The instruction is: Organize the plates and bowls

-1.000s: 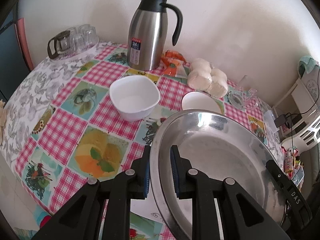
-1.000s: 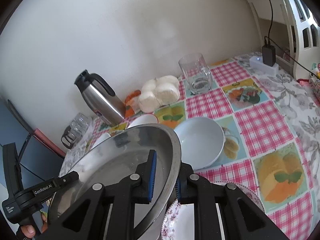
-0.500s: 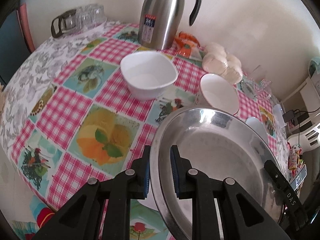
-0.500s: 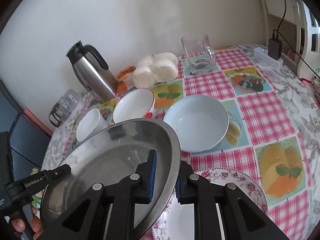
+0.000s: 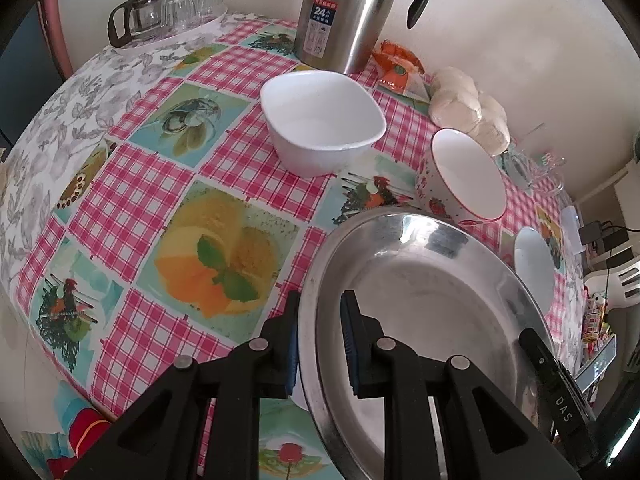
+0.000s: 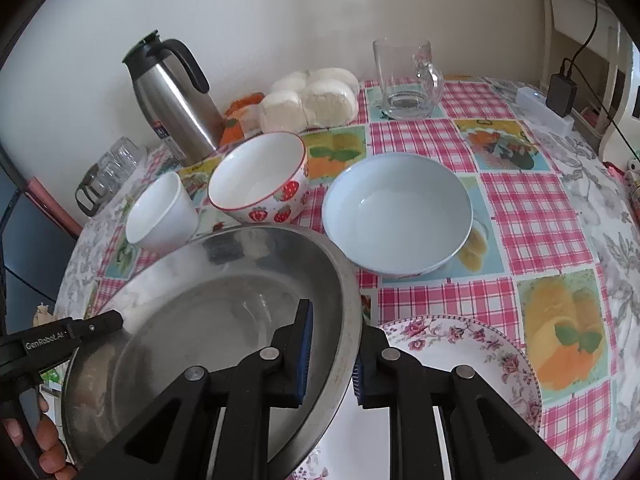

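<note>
A wide steel plate (image 5: 420,300) is held above the table by both grippers. My left gripper (image 5: 320,320) is shut on its left rim. My right gripper (image 6: 332,344) is shut on the opposite rim of the steel plate (image 6: 200,320). Its right edge hangs over part of a floral plate (image 6: 460,352) lying on the table. Behind stand a white square bowl (image 5: 320,124), a strawberry-patterned bowl (image 6: 260,176) and a shallow light blue bowl (image 6: 396,216). A hand (image 6: 44,452) holds the left gripper's handle.
A steel thermos jug (image 5: 348,12) stands at the back by the wall, with a bag of white buns (image 6: 312,96) and a glass mug (image 6: 404,76) beside it. Small glasses on a tray (image 5: 168,12) sit at the back left. A charger block (image 6: 560,88) lies far right.
Both grippers have come down with the steel plate and tilted further toward the table. The bowls and the floral plate now look nearer and larger.
</note>
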The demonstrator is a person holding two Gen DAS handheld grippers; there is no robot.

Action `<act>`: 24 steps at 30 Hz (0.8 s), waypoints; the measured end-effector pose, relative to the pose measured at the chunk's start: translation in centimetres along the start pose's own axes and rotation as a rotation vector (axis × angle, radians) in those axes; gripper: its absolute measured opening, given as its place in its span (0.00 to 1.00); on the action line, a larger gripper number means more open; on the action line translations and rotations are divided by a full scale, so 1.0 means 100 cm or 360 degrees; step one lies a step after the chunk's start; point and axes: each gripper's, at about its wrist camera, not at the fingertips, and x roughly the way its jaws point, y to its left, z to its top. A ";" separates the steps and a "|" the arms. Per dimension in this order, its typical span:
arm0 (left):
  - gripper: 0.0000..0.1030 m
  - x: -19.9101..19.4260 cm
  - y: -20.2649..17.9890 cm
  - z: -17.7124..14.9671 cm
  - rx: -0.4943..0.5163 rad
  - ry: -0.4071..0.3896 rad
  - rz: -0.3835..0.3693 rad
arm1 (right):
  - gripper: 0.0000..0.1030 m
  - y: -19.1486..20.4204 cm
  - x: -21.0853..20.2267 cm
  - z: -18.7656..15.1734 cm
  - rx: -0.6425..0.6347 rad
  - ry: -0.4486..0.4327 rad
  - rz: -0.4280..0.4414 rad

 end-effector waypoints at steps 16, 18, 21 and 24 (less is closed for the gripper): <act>0.22 0.030 0.002 -0.006 0.0009 0.0144 0.0136 | 0.21 0.004 0.021 -0.011 -0.0050 0.0122 -0.0044; 0.23 0.033 0.004 -0.007 -0.0002 0.0162 0.0133 | 0.21 0.003 0.024 -0.012 -0.0040 0.0141 -0.0036; 0.24 0.037 0.005 -0.006 -0.0023 0.0173 0.0133 | 0.22 0.003 0.026 -0.013 -0.0035 0.0158 -0.0032; 0.27 0.039 0.011 -0.004 -0.0071 0.0160 0.0168 | 0.22 0.005 0.028 -0.014 -0.0053 0.0178 -0.0045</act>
